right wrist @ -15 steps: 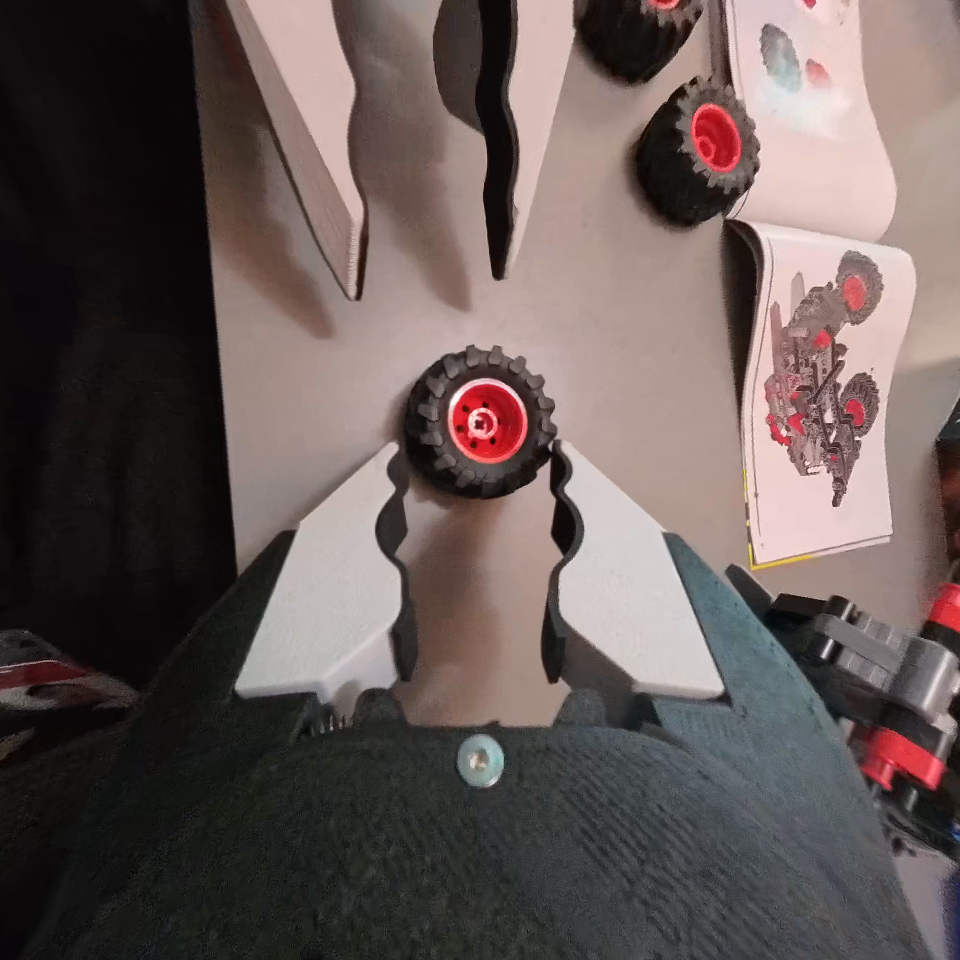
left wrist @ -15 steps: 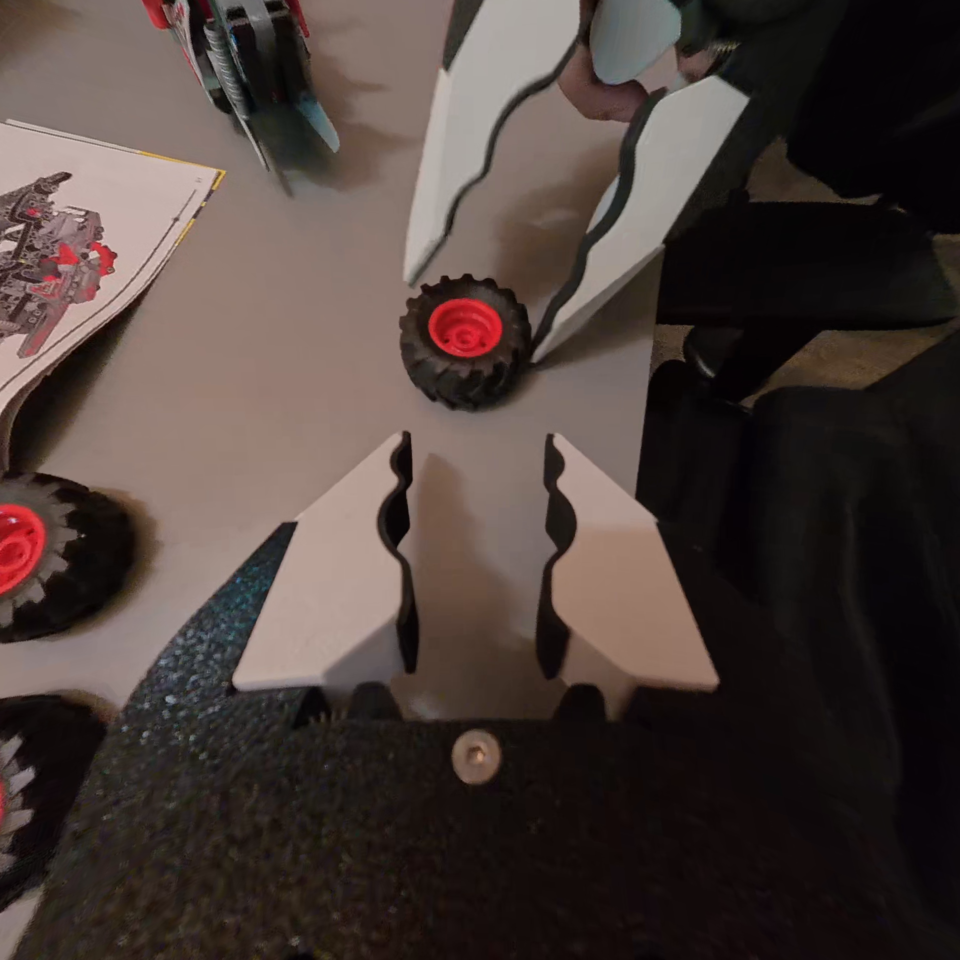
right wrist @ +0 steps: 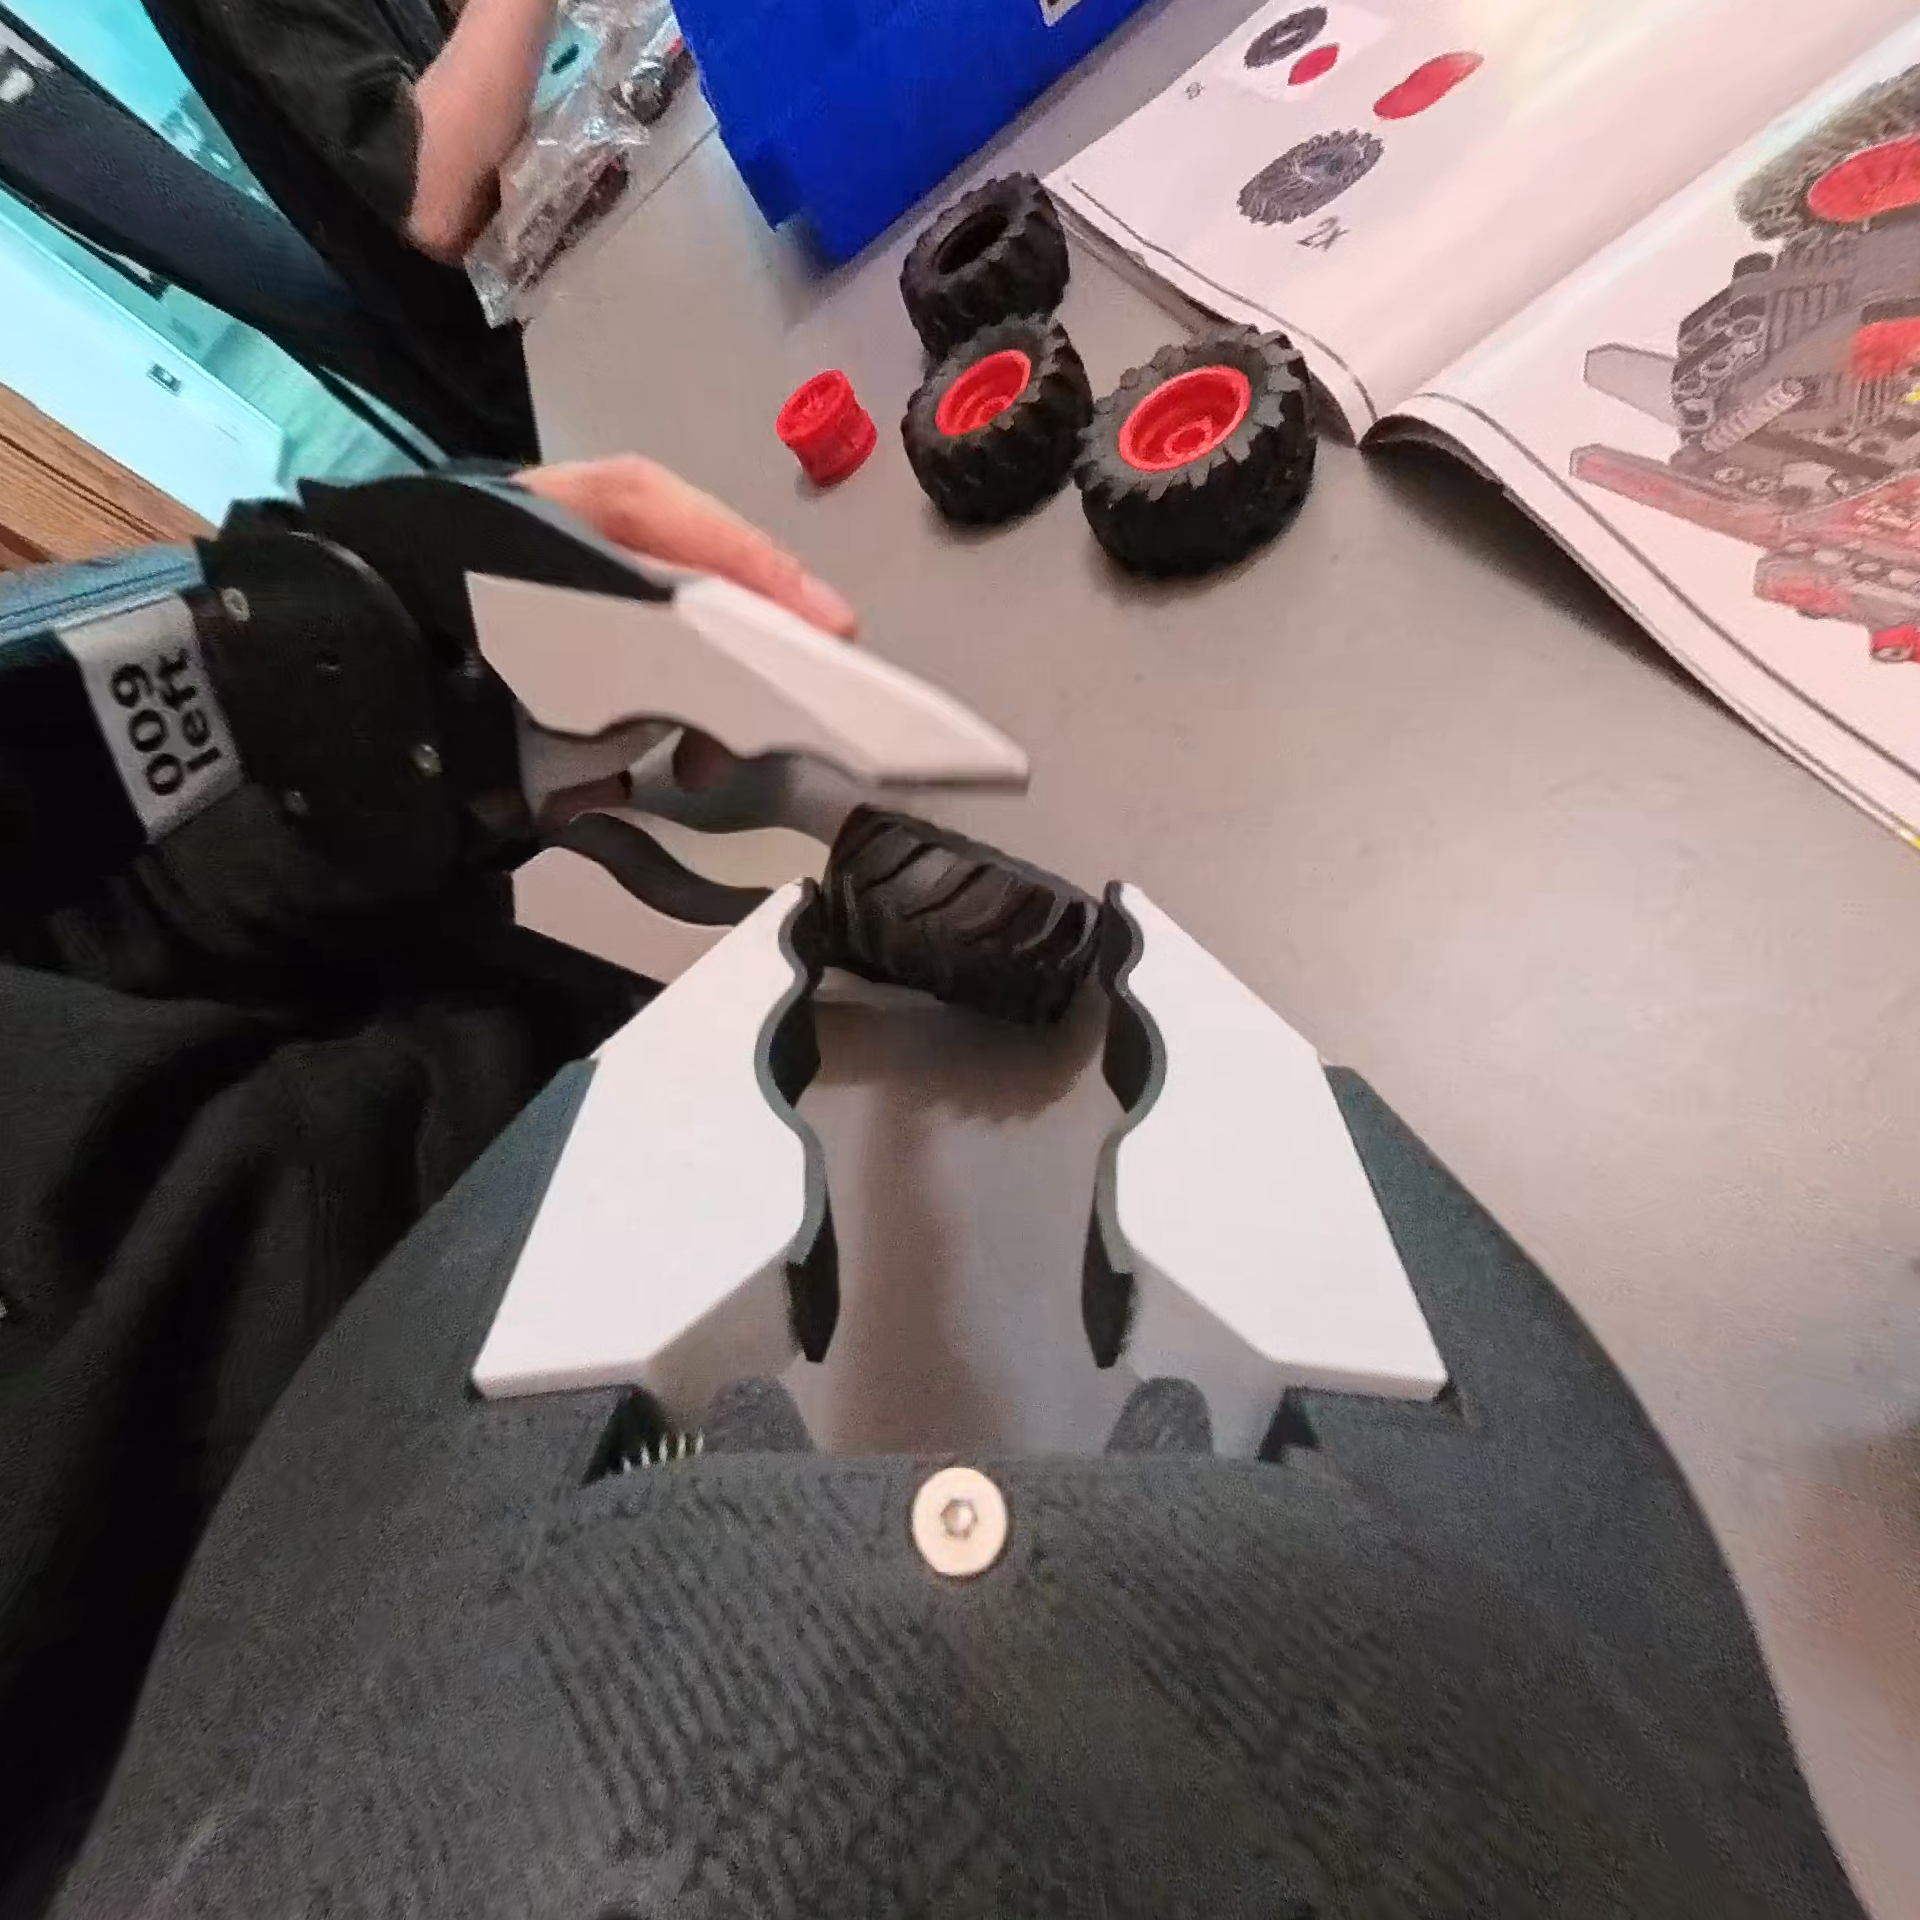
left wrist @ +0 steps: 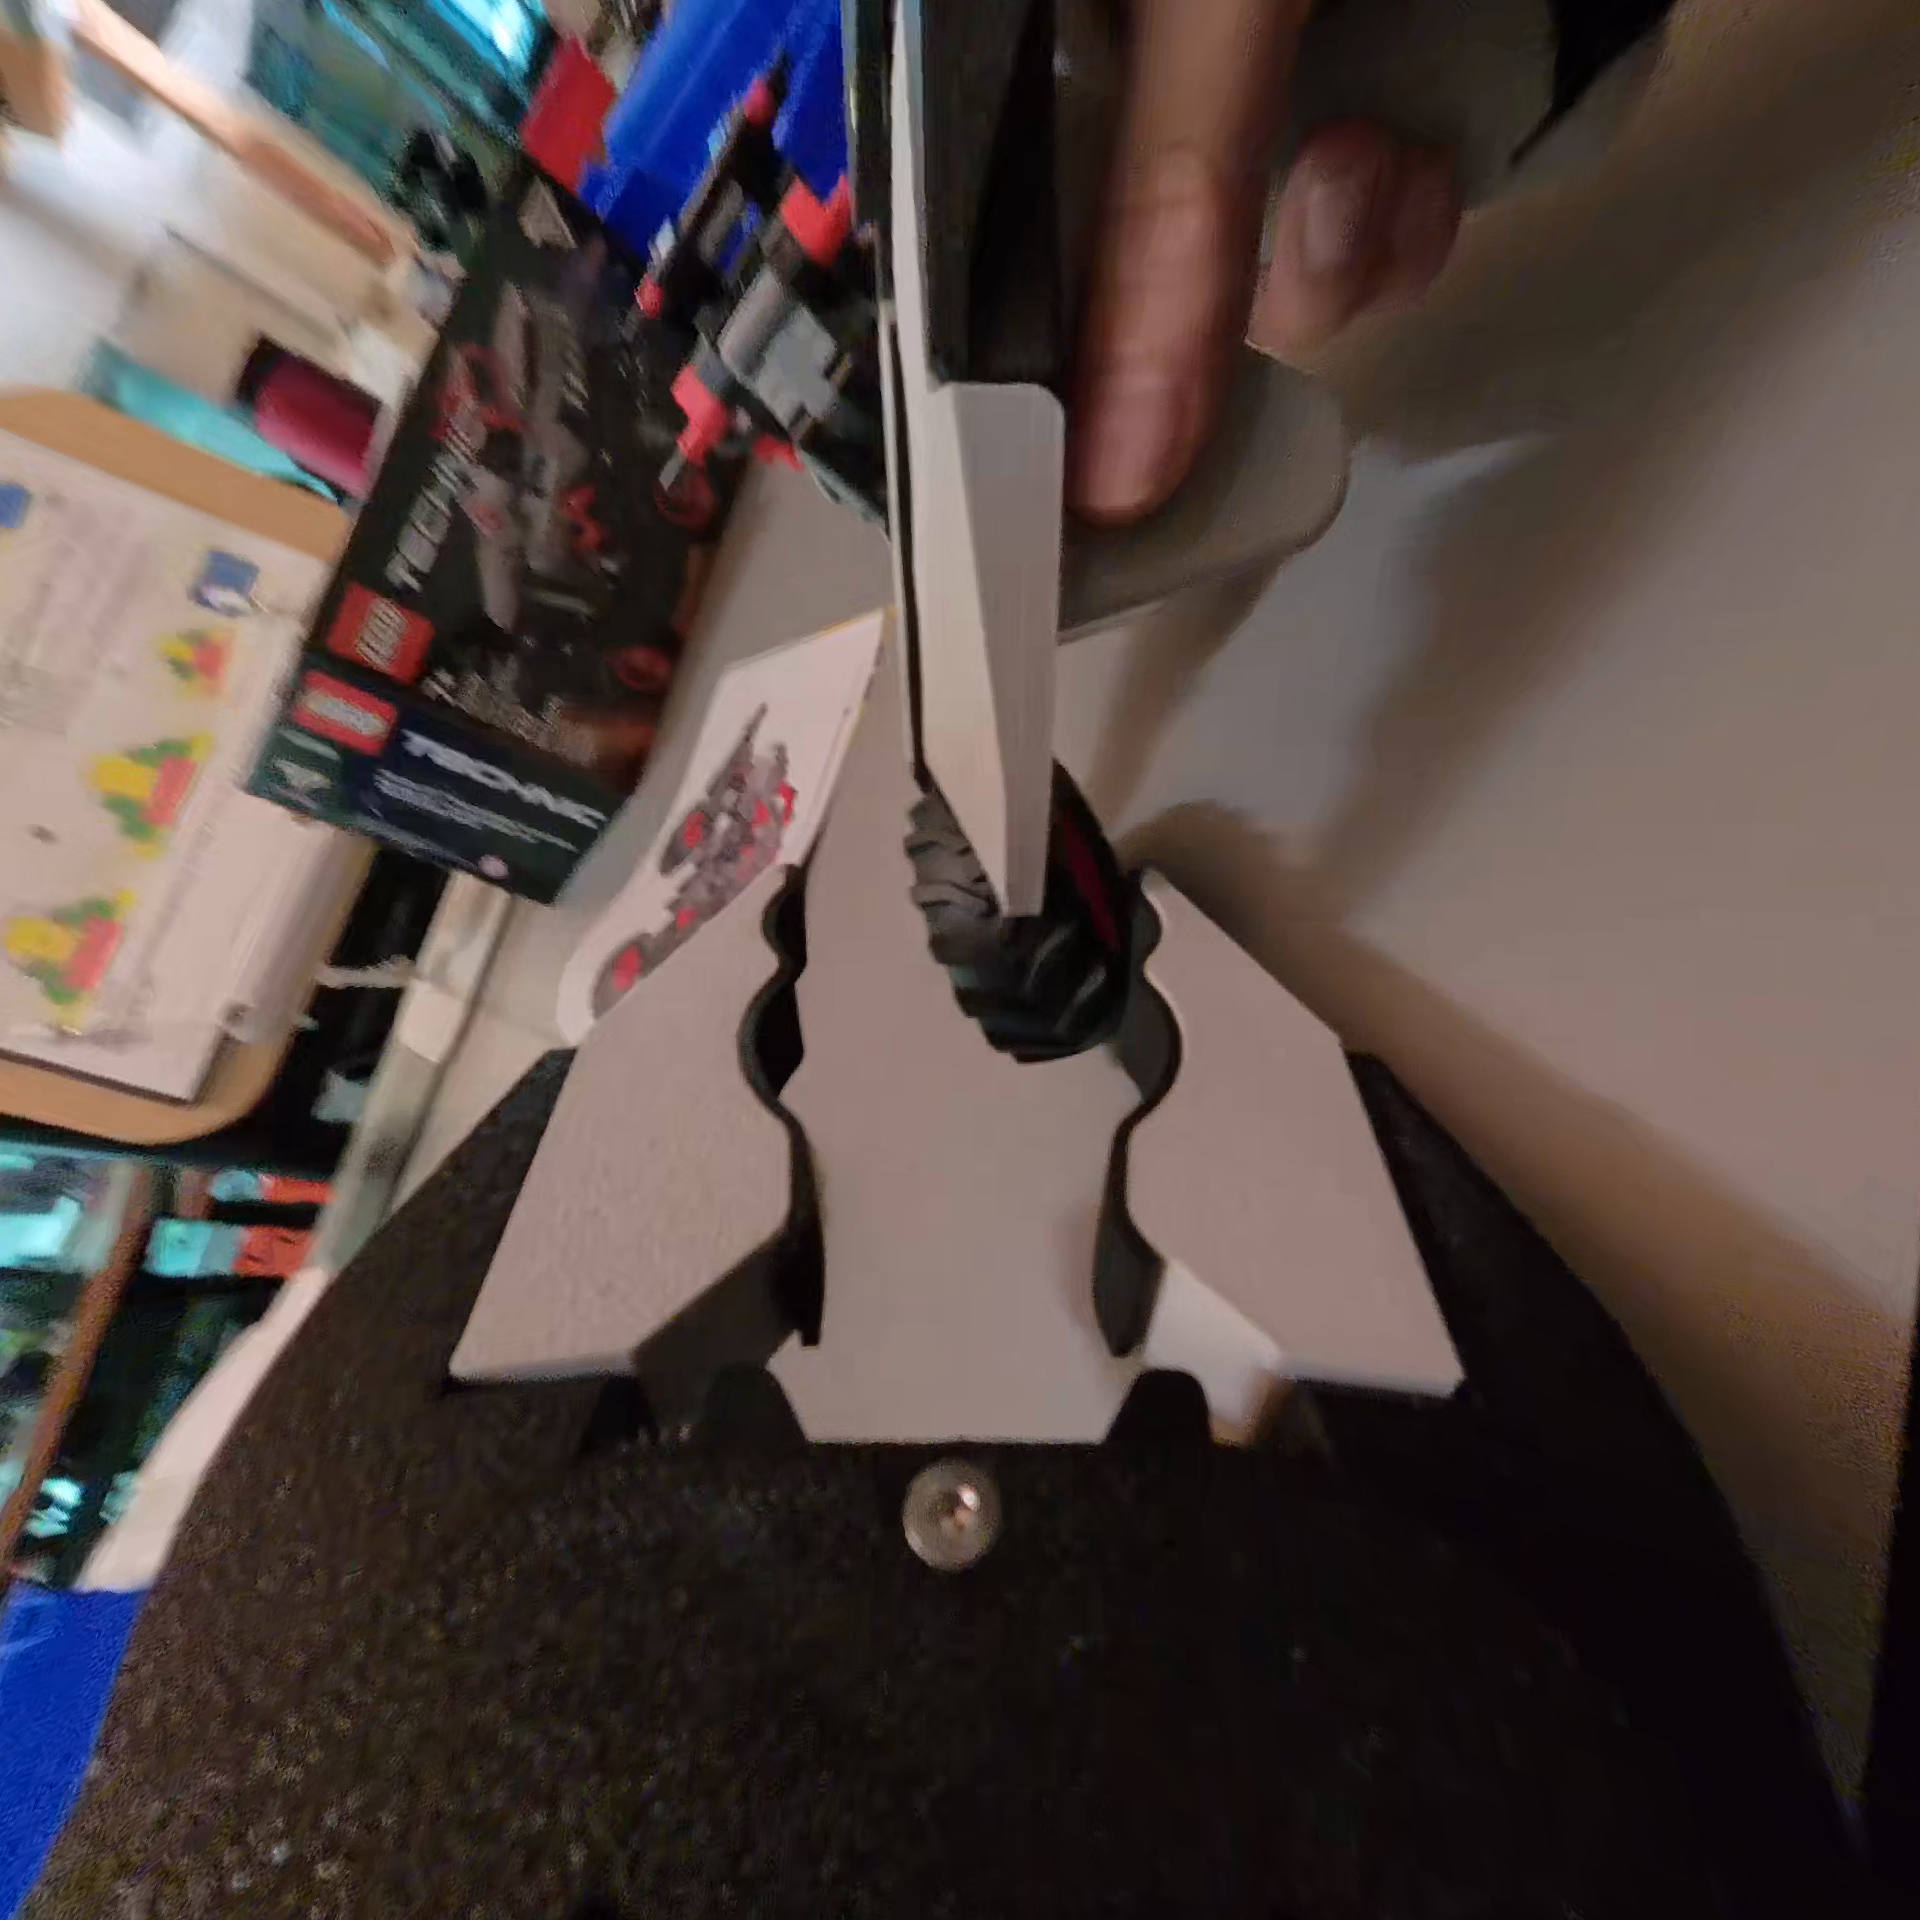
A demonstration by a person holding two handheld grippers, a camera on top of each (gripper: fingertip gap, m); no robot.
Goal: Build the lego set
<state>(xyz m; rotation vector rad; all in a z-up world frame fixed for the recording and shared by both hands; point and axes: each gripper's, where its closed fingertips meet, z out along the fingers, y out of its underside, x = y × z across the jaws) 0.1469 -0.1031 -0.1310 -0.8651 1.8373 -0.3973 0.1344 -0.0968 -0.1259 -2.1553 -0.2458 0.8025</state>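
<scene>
Black-treaded wheel (right wrist: 961,940) sat clamped at the right gripper (right wrist: 961,914) tips, above the grey table (right wrist: 1455,831); left gripper (left wrist: 966,925) gaped, apparently touching the wheel.

Writing shows on a grey tag (right wrist: 166,717) on the left gripper (right wrist: 925,800), on the dark set box (left wrist: 488,623) at far left, and in the open booklet (right wrist: 1558,343) at far right.

A hobby room or workshop set up for toy building: a grey table (right wrist: 1455,831) carries an open instruction booklet (right wrist: 1558,343) and loose wheels (right wrist: 1195,447), with the set's box (left wrist: 499,644) and cluttered, blurred shelves (left wrist: 156,1299) behind.
</scene>
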